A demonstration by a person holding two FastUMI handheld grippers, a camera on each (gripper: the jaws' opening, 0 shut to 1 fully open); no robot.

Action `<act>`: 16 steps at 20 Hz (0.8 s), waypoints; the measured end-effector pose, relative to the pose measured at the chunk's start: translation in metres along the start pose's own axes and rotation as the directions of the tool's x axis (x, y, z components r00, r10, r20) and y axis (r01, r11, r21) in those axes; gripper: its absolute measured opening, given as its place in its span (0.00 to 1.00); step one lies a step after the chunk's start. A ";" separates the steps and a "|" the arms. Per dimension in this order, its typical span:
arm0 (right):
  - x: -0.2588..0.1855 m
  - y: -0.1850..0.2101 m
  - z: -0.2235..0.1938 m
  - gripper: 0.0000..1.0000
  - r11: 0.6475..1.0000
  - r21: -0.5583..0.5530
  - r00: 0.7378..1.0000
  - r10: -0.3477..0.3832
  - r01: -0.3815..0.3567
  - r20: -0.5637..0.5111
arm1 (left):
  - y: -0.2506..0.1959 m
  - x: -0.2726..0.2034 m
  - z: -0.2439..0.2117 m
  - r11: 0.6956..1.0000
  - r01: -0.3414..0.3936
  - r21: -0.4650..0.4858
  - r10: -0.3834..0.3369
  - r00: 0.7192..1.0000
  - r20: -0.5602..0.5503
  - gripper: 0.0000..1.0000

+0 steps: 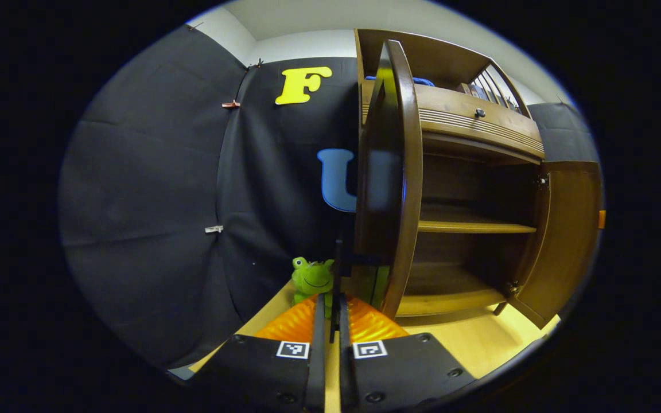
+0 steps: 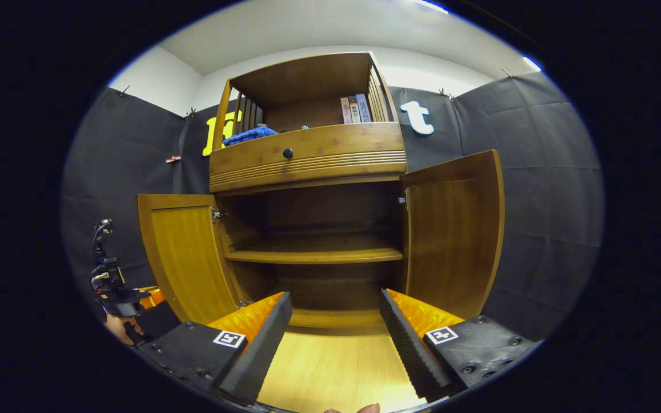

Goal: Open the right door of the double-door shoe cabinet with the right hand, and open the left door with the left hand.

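The wooden shoe cabinet [image 2: 307, 155] stands with both lower doors swung out. In the left gripper view the left door [image 1: 399, 172] is seen edge-on, just ahead and to the right. My left gripper [image 1: 331, 298] is shut on that door's thin dark handle [image 1: 339, 269]. The right door [image 1: 566, 241] hangs open at the far side. In the right gripper view the left door [image 2: 187, 258] and the right door [image 2: 457, 229] flank the bare inner shelf [image 2: 313, 252]. My right gripper [image 2: 335, 298] is open in front of the cabinet, touching nothing. The left gripper [image 2: 118, 298], held by a hand, sits outside the left door.
A green frog toy [image 1: 311, 278] sits on the light wooden floor [image 2: 330, 373] by the cabinet's left side. Above the doors is a drawer with a dark knob [image 2: 288, 153]. The top shelf holds a blue cloth [image 2: 250, 135] and books [image 2: 356, 109]. Black cloth walls surround the booth.
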State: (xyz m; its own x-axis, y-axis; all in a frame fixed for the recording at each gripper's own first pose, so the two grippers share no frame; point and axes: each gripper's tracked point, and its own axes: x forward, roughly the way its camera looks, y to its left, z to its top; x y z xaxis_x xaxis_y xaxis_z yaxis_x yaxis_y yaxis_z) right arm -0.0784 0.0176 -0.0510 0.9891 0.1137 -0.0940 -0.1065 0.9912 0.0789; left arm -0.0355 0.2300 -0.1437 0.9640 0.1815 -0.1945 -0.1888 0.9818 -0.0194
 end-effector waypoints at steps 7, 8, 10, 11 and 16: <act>0.008 0.008 -0.005 0.98 1.000 0.009 1.000 0.002 -0.002 -0.007 | 0.004 -0.038 0.011 0.999 -0.006 0.043 0.005 1.000 0.026 0.40; 0.009 0.009 -0.005 0.98 1.000 0.011 1.000 0.009 -0.008 -0.010 | 0.004 -0.043 0.013 0.999 -0.011 0.043 0.010 0.999 0.033 0.54; 0.012 0.007 -0.004 0.98 1.000 0.011 1.000 0.017 -0.017 -0.010 | 0.003 -0.054 0.019 0.998 -0.032 0.052 0.030 0.998 0.049 0.83; 0.013 0.006 -0.004 0.98 1.000 0.013 1.000 0.021 -0.021 -0.010 | 0.000 -0.055 0.021 0.998 -0.031 0.058 0.029 0.999 0.047 0.89; 0.017 -0.005 -0.002 0.98 0.999 0.025 1.000 0.028 -0.027 -0.012 | -0.046 -0.077 0.052 0.998 0.015 0.060 -0.020 0.996 0.086 0.94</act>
State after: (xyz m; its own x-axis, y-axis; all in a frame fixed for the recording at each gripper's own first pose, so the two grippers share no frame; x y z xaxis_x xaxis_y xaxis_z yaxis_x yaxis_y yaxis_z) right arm -0.0607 0.0143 -0.0546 0.9844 0.1420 -0.1036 -0.1311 0.9857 0.1058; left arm -0.0912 0.1738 -0.0764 0.9801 0.1658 -0.1088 -0.1628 0.9860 0.0362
